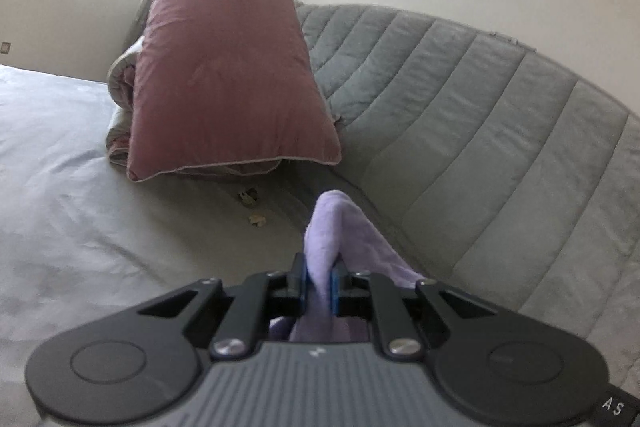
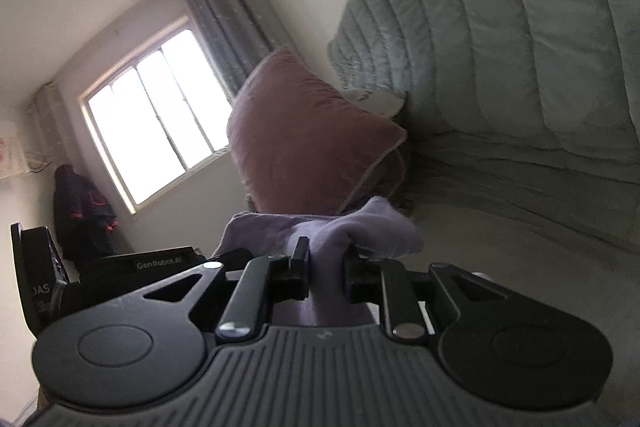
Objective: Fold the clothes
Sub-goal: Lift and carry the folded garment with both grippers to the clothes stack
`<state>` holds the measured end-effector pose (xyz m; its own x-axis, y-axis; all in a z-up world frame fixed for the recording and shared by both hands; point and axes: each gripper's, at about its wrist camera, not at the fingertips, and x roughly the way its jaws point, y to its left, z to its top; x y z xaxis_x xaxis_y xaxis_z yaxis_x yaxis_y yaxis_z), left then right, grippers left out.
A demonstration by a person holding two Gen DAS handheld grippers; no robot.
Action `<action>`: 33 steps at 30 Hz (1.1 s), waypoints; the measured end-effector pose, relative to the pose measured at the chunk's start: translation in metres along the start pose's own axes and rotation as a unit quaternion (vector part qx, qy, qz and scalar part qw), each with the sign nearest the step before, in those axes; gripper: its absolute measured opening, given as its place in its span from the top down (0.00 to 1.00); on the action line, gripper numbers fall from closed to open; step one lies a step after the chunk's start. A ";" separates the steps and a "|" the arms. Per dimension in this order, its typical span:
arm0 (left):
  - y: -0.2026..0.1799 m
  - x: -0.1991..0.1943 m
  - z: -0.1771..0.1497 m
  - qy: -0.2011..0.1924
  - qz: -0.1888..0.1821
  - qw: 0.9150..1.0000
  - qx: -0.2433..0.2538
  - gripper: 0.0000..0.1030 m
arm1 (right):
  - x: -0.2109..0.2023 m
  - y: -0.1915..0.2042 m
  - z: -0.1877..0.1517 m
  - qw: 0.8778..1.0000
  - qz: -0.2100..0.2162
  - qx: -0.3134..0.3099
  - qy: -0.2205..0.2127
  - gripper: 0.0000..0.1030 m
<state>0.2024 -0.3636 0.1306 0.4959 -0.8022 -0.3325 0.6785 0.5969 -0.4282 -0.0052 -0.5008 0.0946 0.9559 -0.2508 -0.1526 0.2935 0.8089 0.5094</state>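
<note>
A lilac garment of soft fleece is pinched between the blue pads of my left gripper, which is shut on a bunched fold that sticks up past the fingertips. My right gripper is also shut on the lilac garment, with cloth bulging over both fingers. The cloth stretches leftward in the right wrist view toward the other gripper's black body. Both hold the garment lifted above the bed; its lower part is hidden behind the gripper bodies.
A pale grey bedsheet covers the bed. A pink pillow leans on a folded quilt against the grey padded headboard. A bright window with grey curtains is beyond. Dark clothes hang by the wall. Small scraps lie on the sheet.
</note>
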 end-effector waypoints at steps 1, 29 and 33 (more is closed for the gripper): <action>0.001 0.004 -0.002 0.001 0.006 1.000 0.005 0.89 | 0.005 -0.005 -0.002 1.000 -0.004 0.002 0.001 0.80; 0.009 0.061 -0.038 0.044 0.037 0.994 0.094 0.66 | 0.041 -0.036 -0.043 0.996 -0.050 -0.069 0.039 0.51; 0.011 0.058 -0.039 0.044 0.042 0.994 0.090 0.66 | 0.043 -0.040 -0.050 0.993 -0.061 -0.084 0.049 0.51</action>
<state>0.2172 -0.4026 0.0737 0.5115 -0.7408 -0.4355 0.7265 0.6434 -0.2412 0.0244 -0.5174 0.0255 0.9067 -0.3066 -0.2897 0.3961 0.8553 0.3342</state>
